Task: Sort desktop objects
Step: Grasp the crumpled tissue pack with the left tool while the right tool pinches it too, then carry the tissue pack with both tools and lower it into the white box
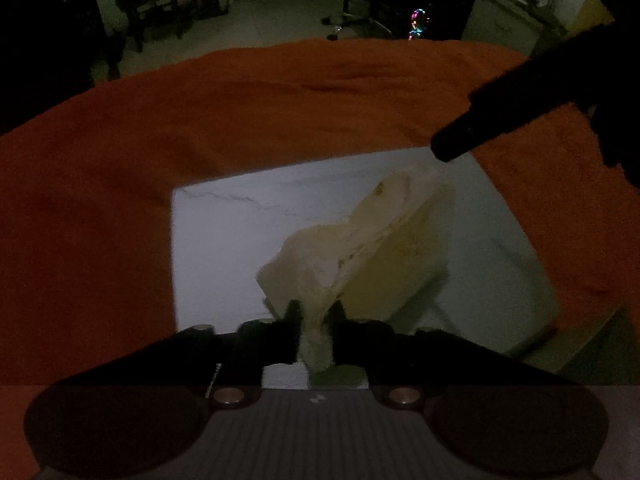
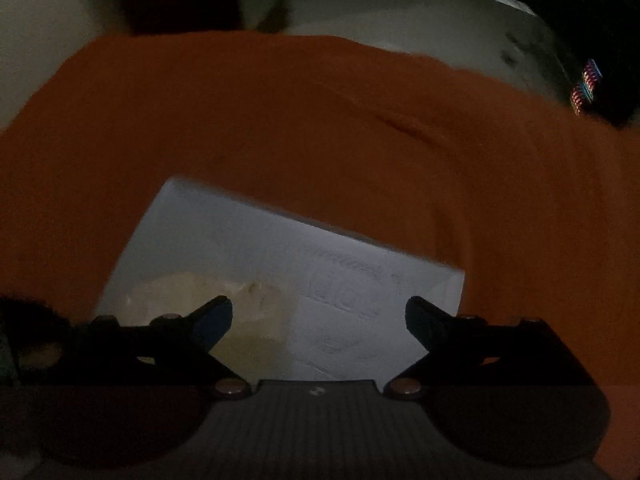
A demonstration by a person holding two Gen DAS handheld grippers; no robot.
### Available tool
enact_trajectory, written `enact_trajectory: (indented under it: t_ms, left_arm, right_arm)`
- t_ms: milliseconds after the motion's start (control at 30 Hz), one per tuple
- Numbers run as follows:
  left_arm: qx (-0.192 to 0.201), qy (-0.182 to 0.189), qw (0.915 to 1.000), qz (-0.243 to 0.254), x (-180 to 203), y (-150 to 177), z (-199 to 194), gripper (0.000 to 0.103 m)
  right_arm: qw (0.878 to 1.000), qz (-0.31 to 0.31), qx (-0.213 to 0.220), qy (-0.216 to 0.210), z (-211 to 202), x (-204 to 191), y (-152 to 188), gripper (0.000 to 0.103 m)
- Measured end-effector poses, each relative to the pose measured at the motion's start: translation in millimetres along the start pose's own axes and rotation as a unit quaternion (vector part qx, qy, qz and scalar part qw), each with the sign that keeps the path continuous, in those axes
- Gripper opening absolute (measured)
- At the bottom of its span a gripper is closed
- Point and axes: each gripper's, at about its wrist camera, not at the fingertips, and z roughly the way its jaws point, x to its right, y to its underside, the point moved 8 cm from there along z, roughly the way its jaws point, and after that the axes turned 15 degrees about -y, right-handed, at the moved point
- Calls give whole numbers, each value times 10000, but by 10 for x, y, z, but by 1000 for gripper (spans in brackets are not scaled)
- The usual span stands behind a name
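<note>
Left gripper (image 1: 316,314) pinches a crumpled cream cloth (image 1: 360,240) over my white board (image 1: 224,248) on the orange-covered desk (image 1: 160,120); its lower folds vanish behind the fingers. From the right wrist, the right gripper (image 2: 319,312) stands spread and empty, the cloth (image 2: 200,292) a dim blur at left.

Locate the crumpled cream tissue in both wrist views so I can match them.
Left wrist: crumpled cream tissue at centre, lower end pinched in the left gripper.
Right wrist: blurred, lower left, behind the open right gripper.
Shared landmark: white board on orange cloth.
</note>
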Motion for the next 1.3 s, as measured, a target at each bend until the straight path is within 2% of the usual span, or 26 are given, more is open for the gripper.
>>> enact_trajectory:
  t_ms: [33, 100, 167, 233, 300, 367, 400, 433, 467, 500, 567, 700, 900, 1033, 1100, 1200, 1300]
  left_arm:
    - [-3, -30, 10000, 1, -1, 3, -3, 30]
    - [17, -102, 9999, -7, -10, 6, -10, 52]
    - [54, -151, 9999, 1, -17, -2, -5, 60]
    - [77, -143, 9999, 11, -21, -16, 9, 61]
    - [142, -182, 9997, -27, -45, -42, 27, 77]
    - [312, -303, 9990, -109, -76, -85, 48, 90]
    - [373, -330, 9987, -145, -83, -103, 73, 91]
    - [434, -358, 9983, -181, -89, -121, 97, 88]
    - [436, -305, 9983, -228, -90, -134, 125, 68]
    - [347, -112, 9989, -280, -73, -138, 162, 38]
    - [174, 283, 9990, -283, -18, -134, 211, 15]
    - [360, 130, 9992, 64, 47, -150, 159, 9]
    - [305, 243, 9991, 180, 108, -118, 136, 8]
    - [343, 249, 9989, 216, 88, -132, 49, 7]
    - [439, 263, 9986, 142, 42, -177, -48, 7]
    - [799, 254, 9963, 176, -13, -237, -292, 7]
    - [949, 390, 9947, 7, -76, -271, -545, 7]
  right_arm:
    - [9998, 161, -72, -41, 35, -3, 22, 96]
    - [9996, 129, -235, -29, 119, -65, 60, 96]
    - [9994, -64, -320, 60, 186, -140, 78, 95]
    - [9991, -210, -325, 165, 230, -197, 82, 93]
    - [9994, -185, -251, 165, 250, -226, 61, 90]
    - [9992, -282, -257, 145, 292, -261, 73, 73]
    - [9985, -382, -380, 124, 340, -283, 101, 55]
    - [9975, -480, -514, 101, 389, -303, 130, 43]
    - [9962, -577, -648, 77, 437, -322, 160, 38]
    - [9957, -646, -655, 82, 451, -334, 182, 24]
    - [9955, -698, -647, 16, 455, -364, 223, 15]
    - [9977, -390, -531, -151, 291, -389, 283, 13]
    - [9980, 44, -611, -182, 164, -416, 444, 13]
    - [9981, 102, -588, -152, 139, -427, 469, 13]
    - [9985, 86, -492, -206, 91, -455, 454, 13]
    - [9989, 128, -238, -380, -102, -495, 418, 13]
    - [9987, 108, 26, -506, -376, -562, 396, 13]
